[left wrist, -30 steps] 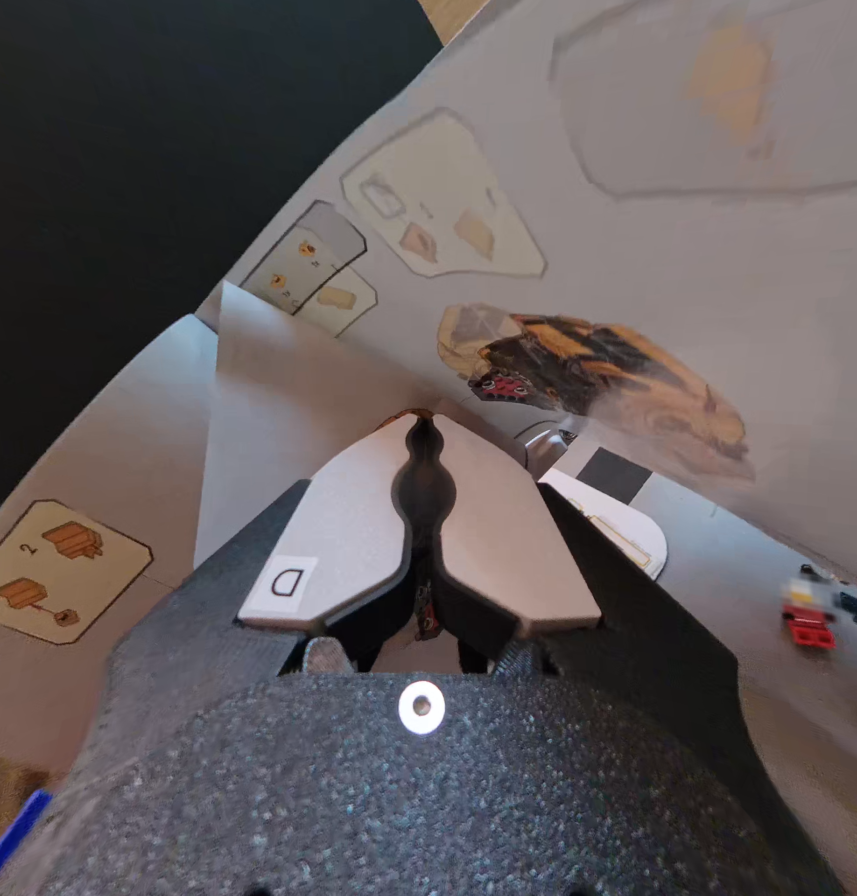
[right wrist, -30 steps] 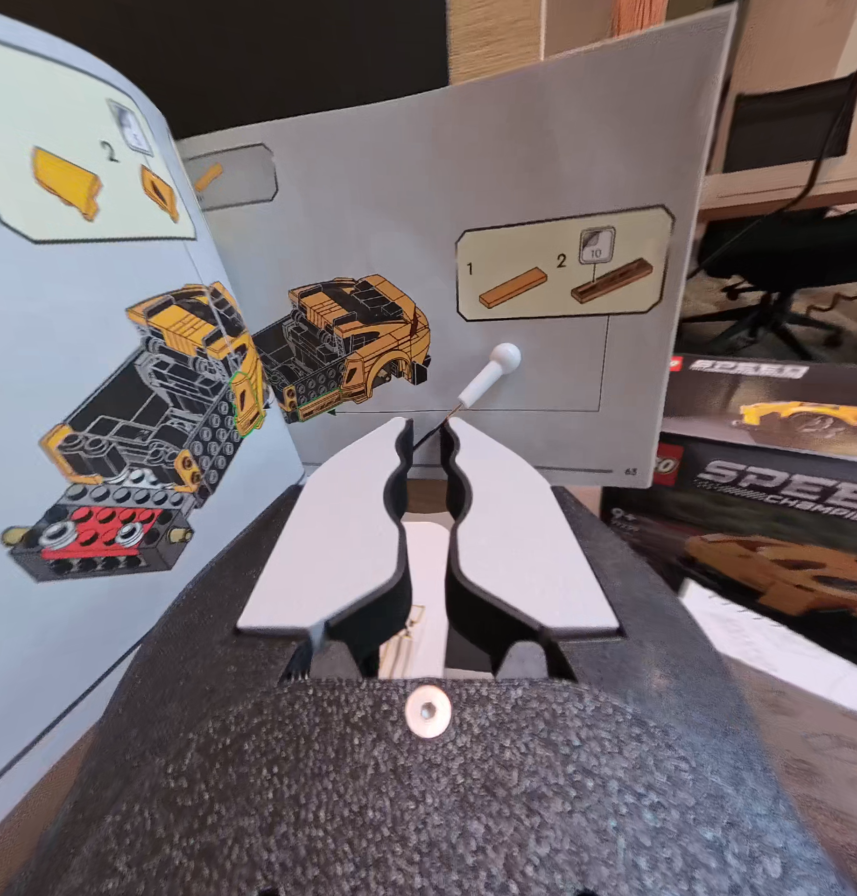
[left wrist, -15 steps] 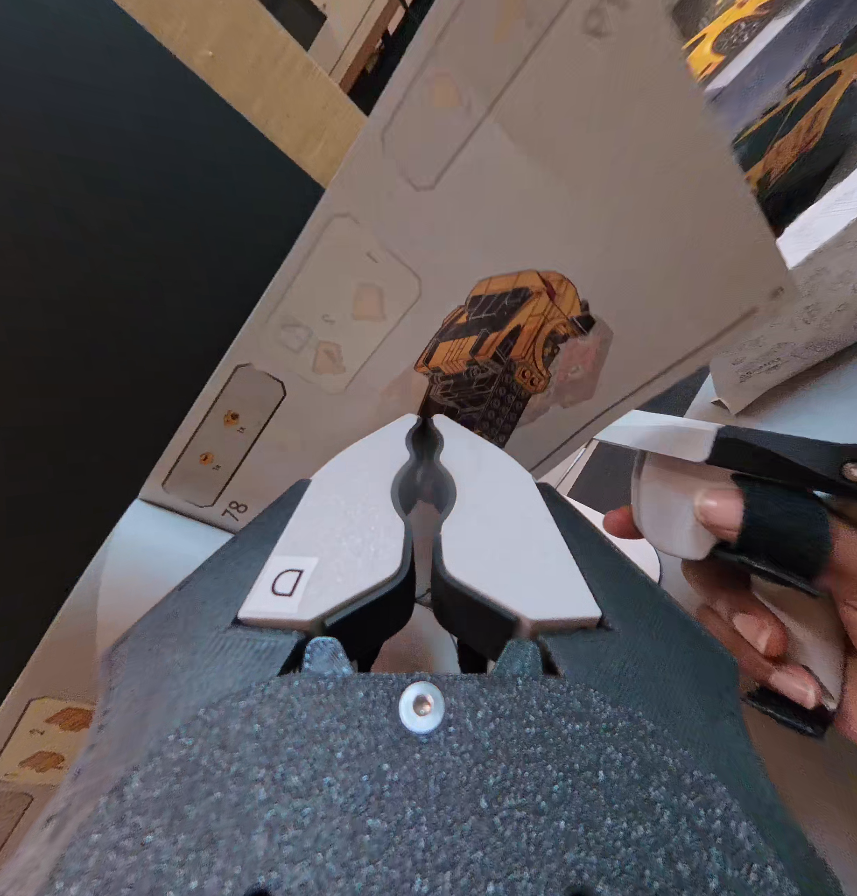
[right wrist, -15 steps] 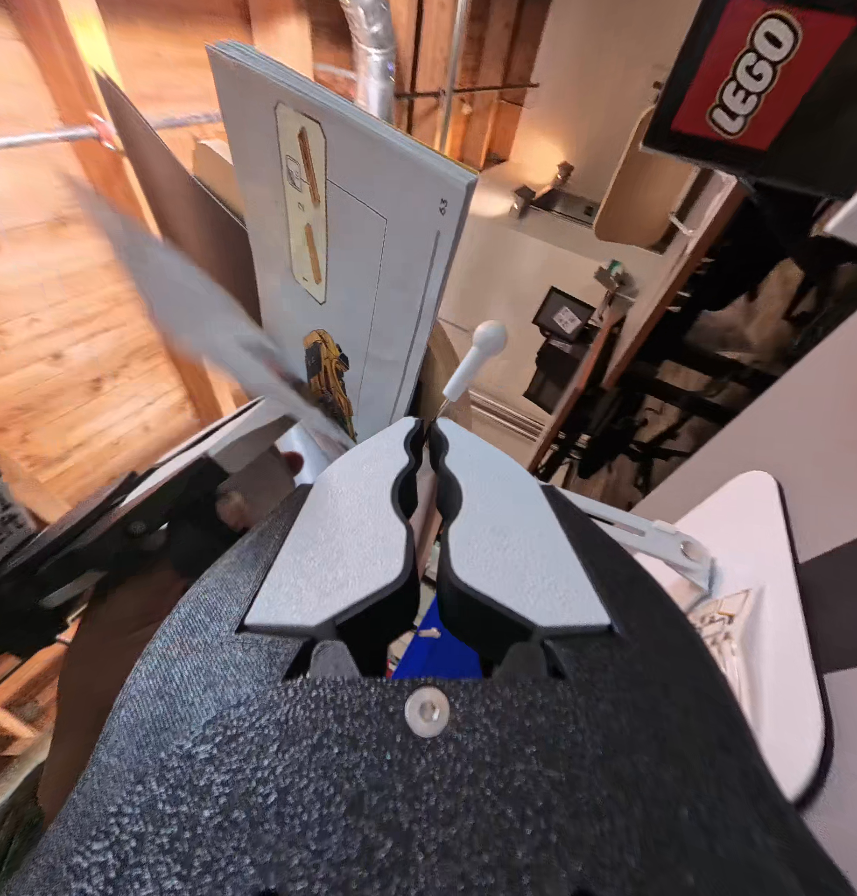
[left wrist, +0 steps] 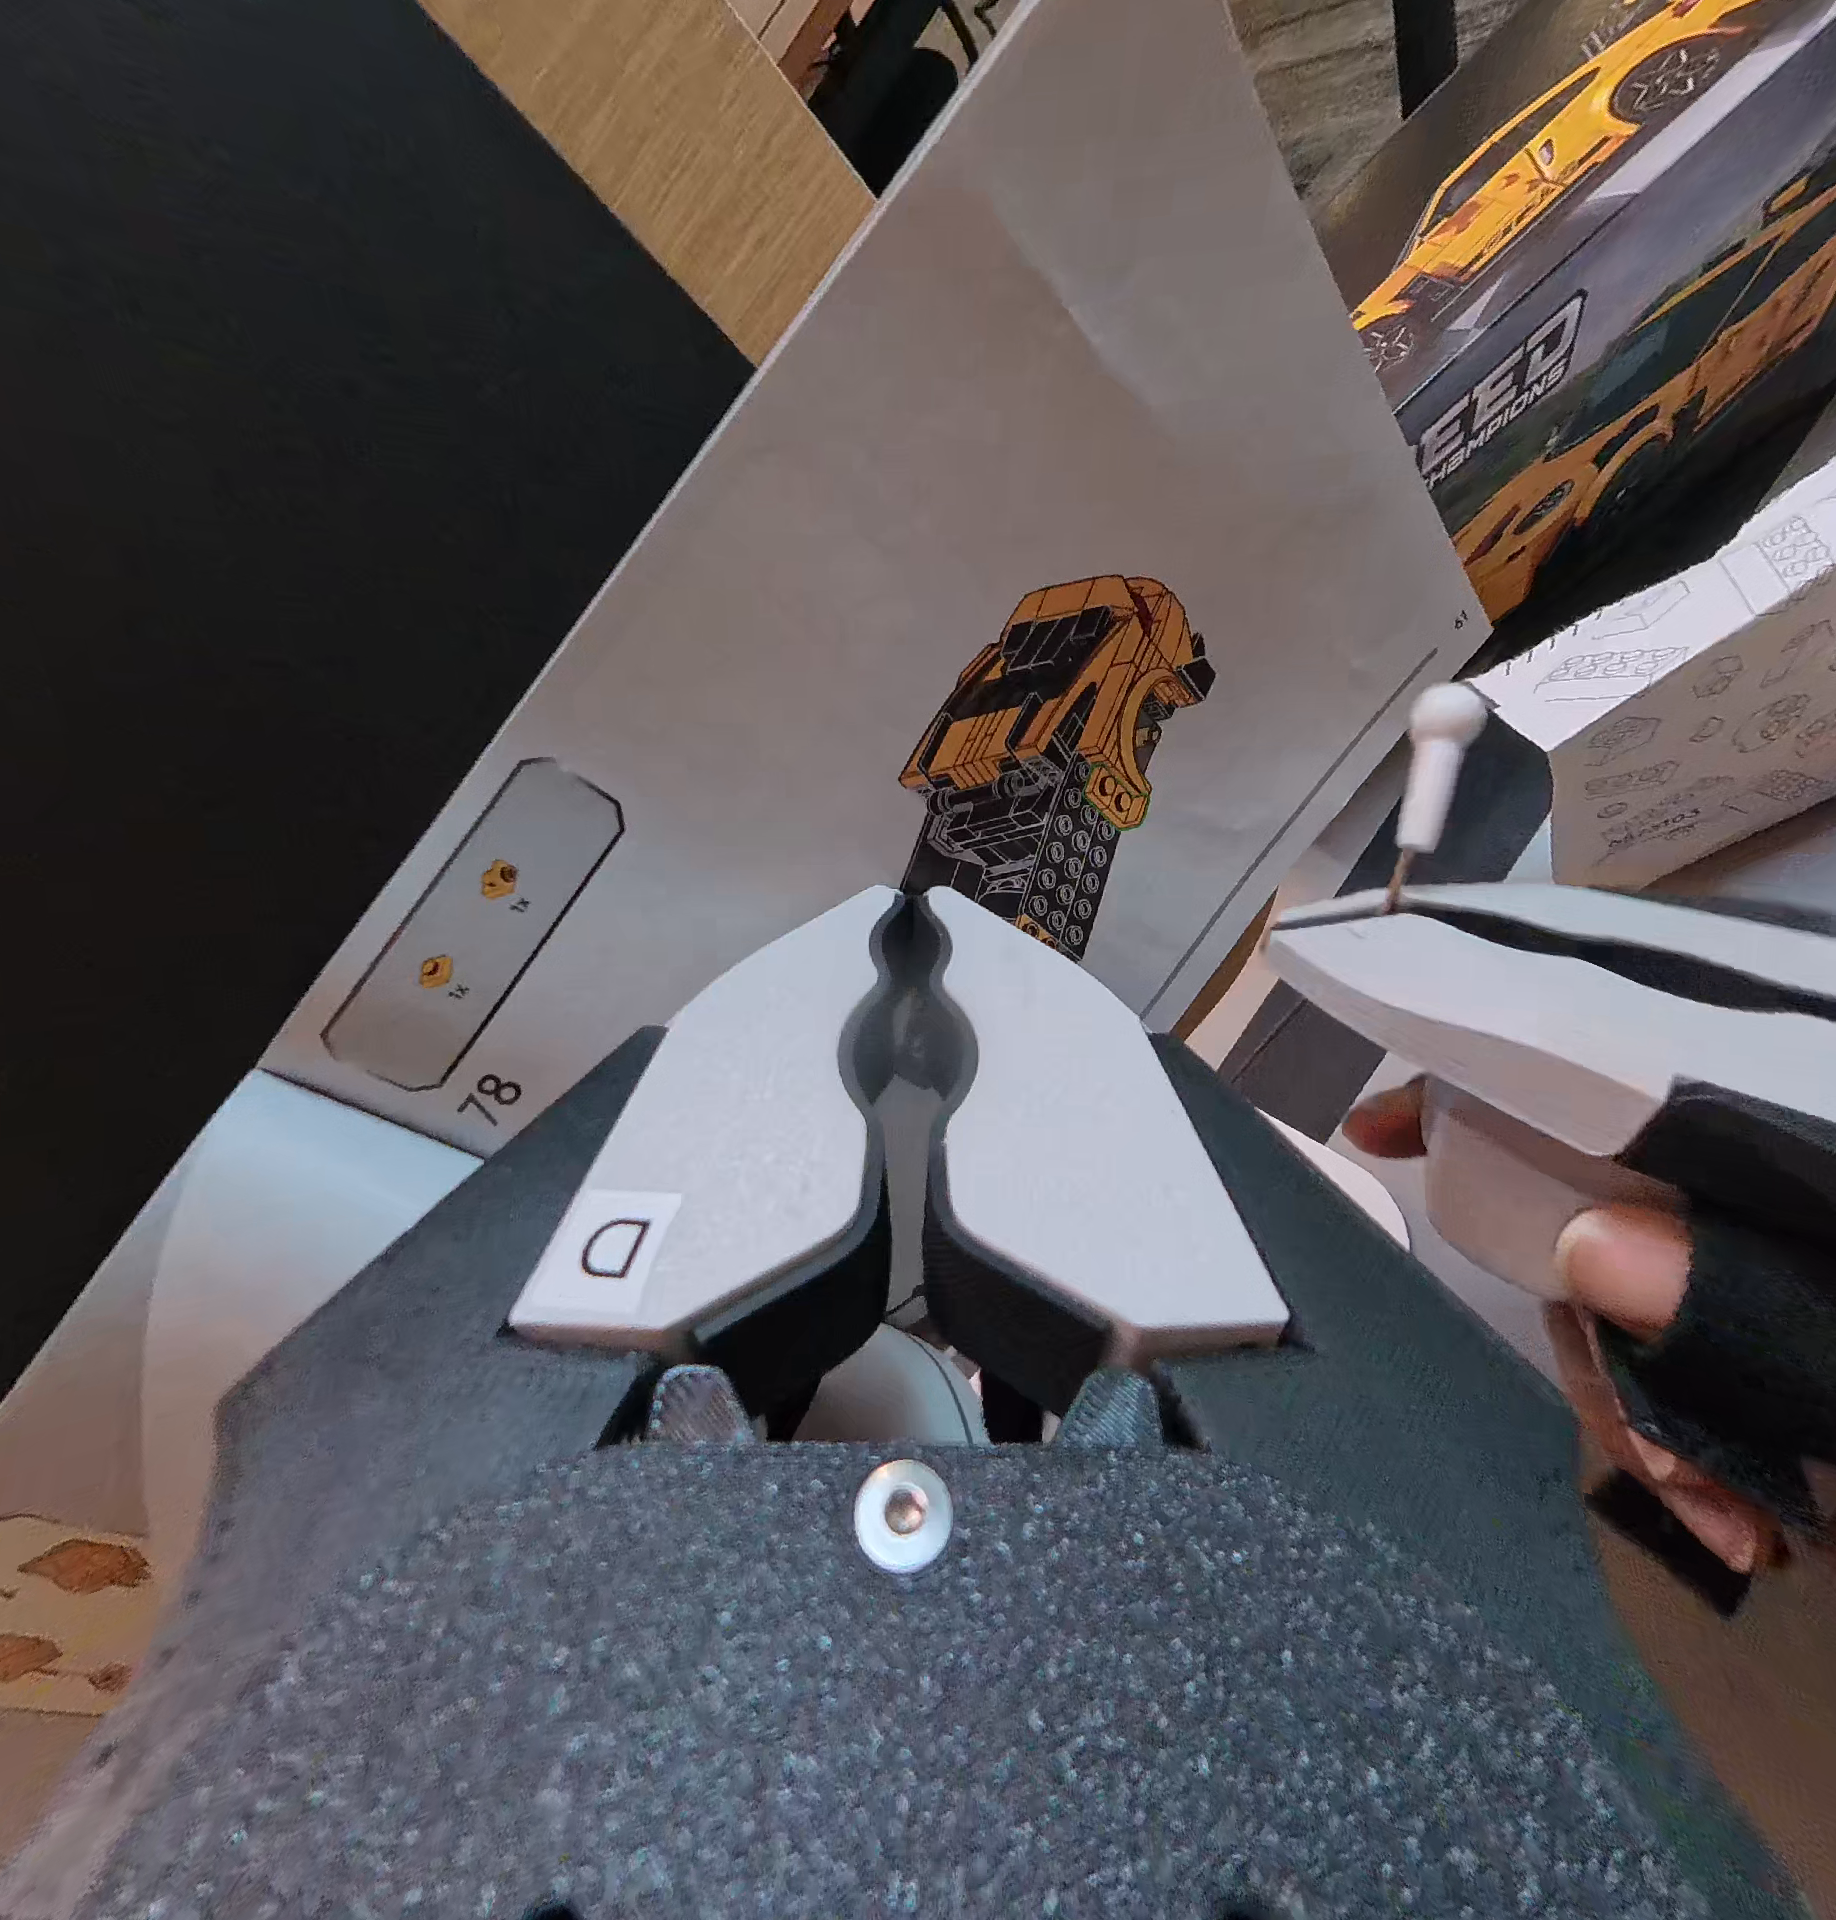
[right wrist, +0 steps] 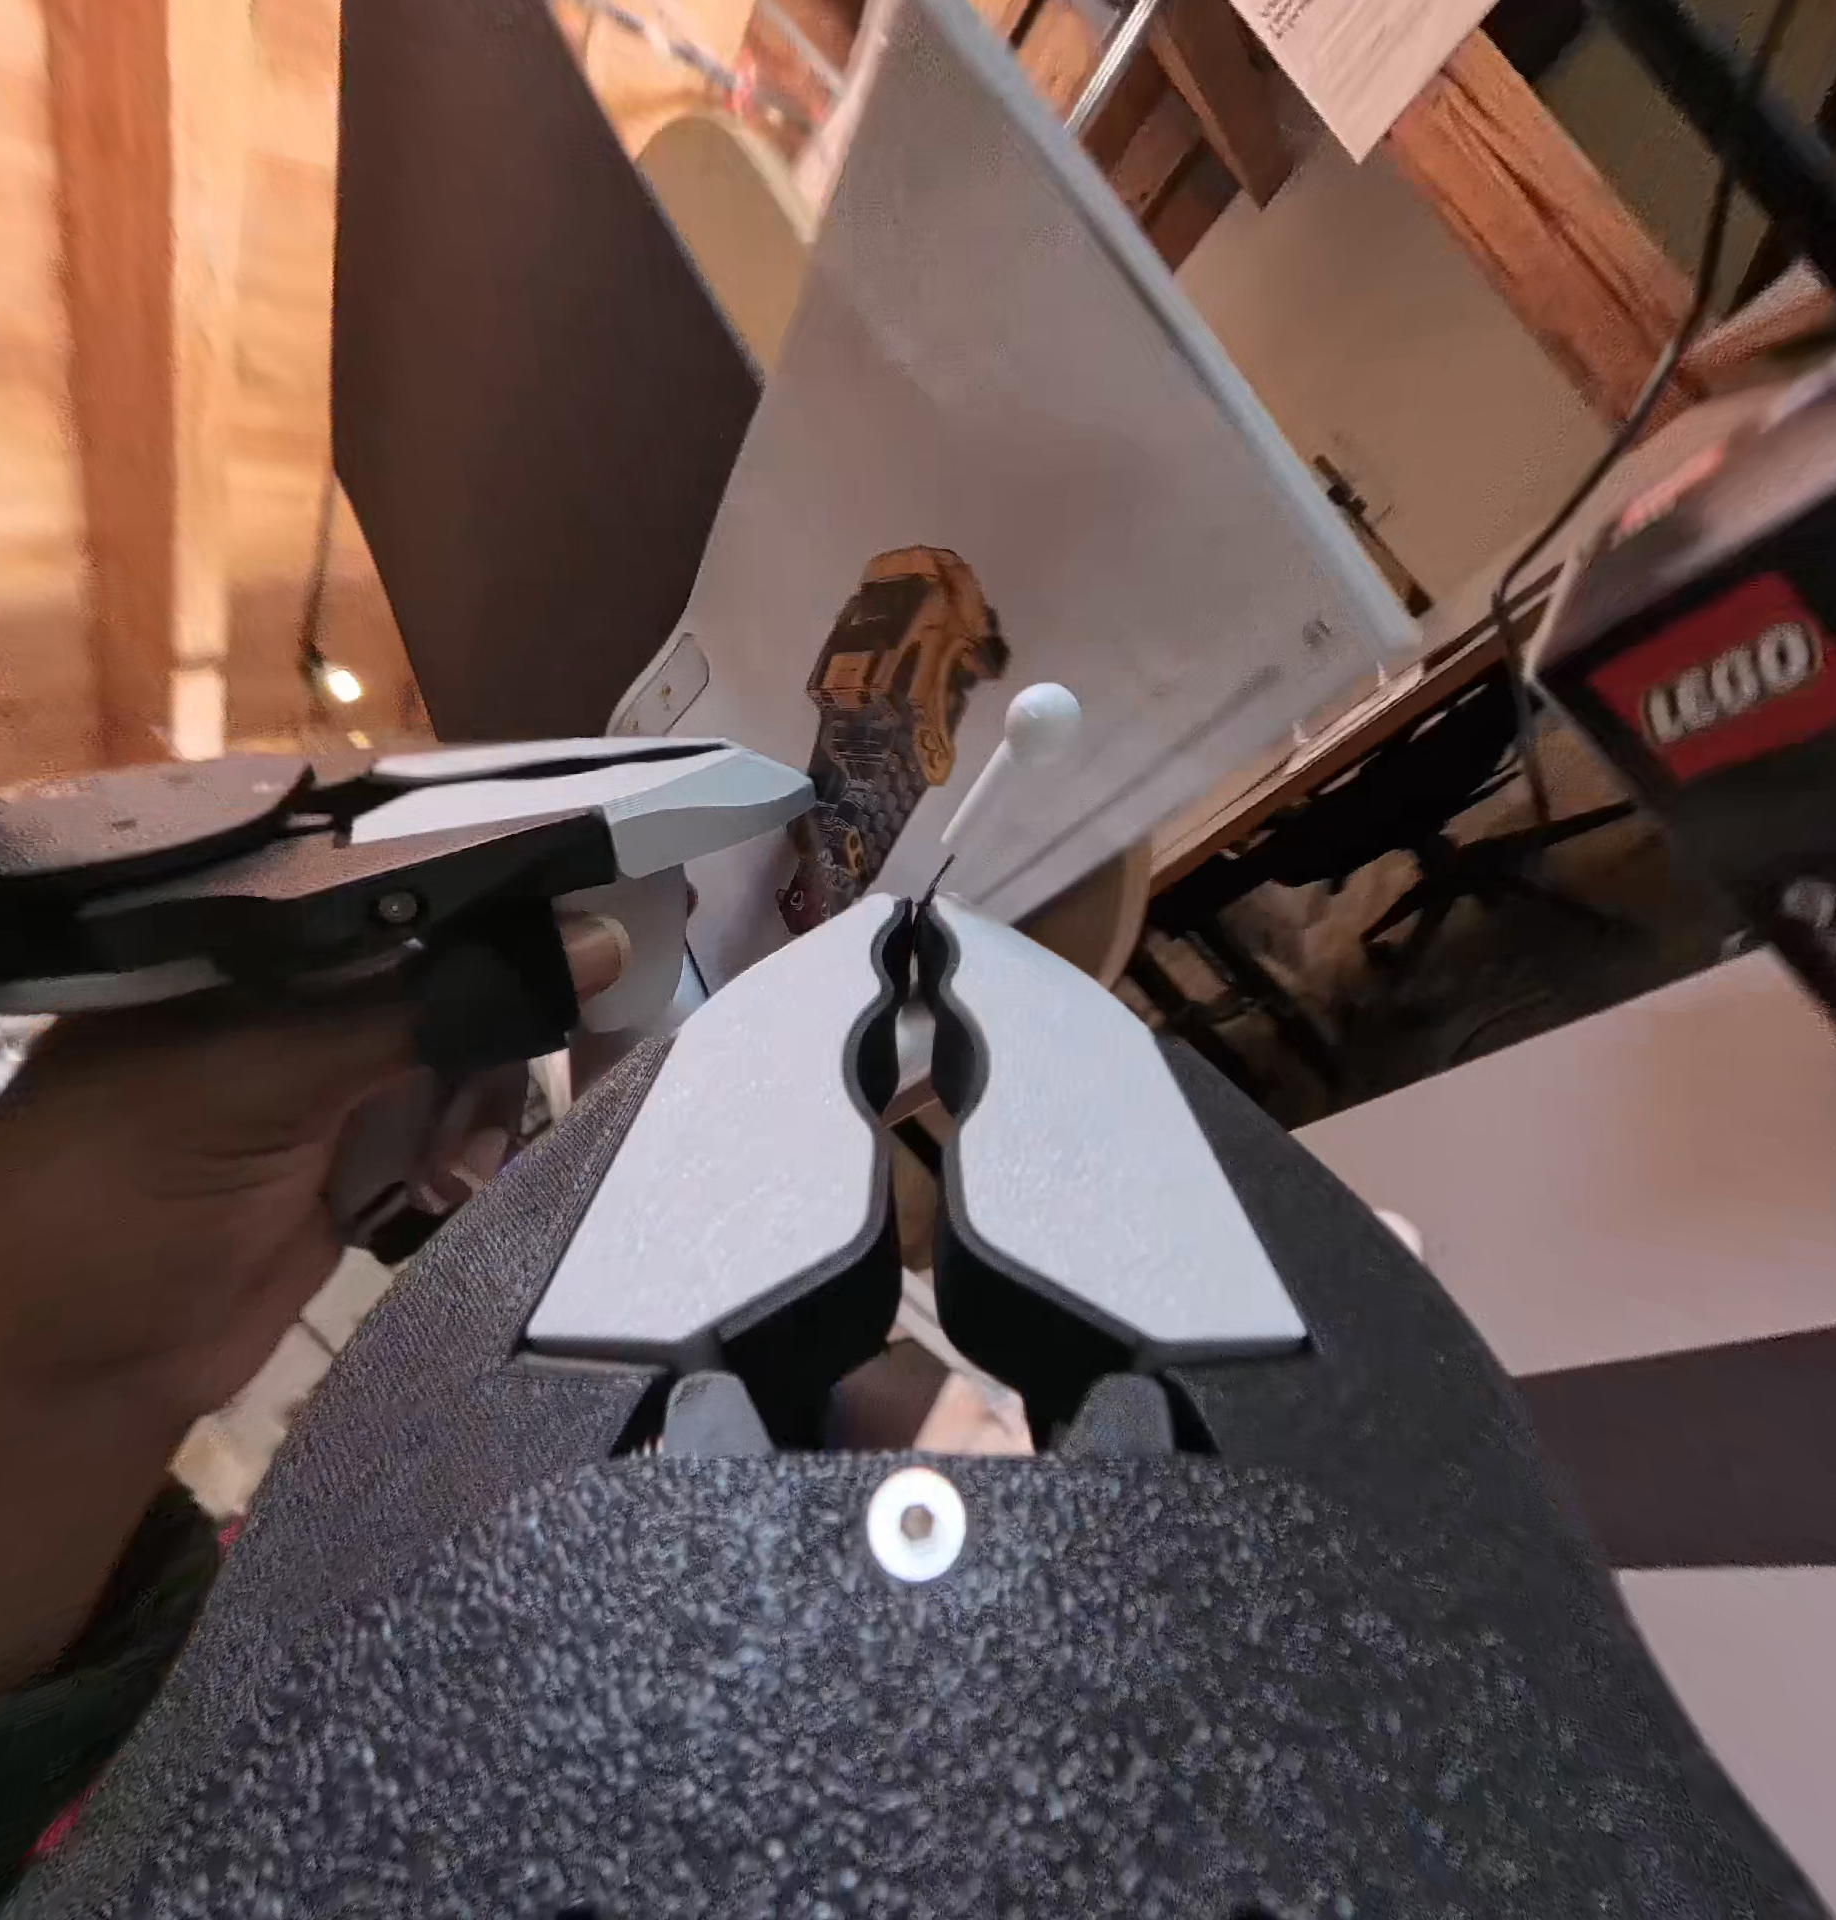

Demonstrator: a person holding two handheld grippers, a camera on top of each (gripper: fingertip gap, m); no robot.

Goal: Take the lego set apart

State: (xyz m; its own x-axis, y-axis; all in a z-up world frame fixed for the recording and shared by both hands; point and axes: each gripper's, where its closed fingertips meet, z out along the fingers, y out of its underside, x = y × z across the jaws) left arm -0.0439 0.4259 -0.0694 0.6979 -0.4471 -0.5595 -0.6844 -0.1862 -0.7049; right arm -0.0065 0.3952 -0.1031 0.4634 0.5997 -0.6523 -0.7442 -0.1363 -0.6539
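Warm wooden beams and a dark panel (left wrist: 270, 468) fill the background behind my work, with a pale bench (right wrist: 1620, 1143) below. The lego set itself, as a built model, does not show in either view; what I have in front of me is its instruction booklet (left wrist: 997, 499), standing tilted with a page that carries a drawing of a yellow and black car.

My left hand-held gripper (left wrist: 912, 904) has its fingers pressed together at the tips, right against the lower part of that page; whether paper is pinched between them I cannot tell. My right hand-held gripper (right wrist: 919, 914) is also closed to a hair's gap, gripping the thin dark stem of a small white ball-headed pin (right wrist: 1013, 764) that sticks up and out from its tips. In the left wrist view that same hand-held gripper sits to the right, near the page's lower corner, with my gloved hand (left wrist: 1714, 1351) on its handle.

Farther right lies the set's box (left wrist: 1620, 312) with yellow cars printed on it, and just beside it a white box (left wrist: 1724, 707) with line drawings of bricks.
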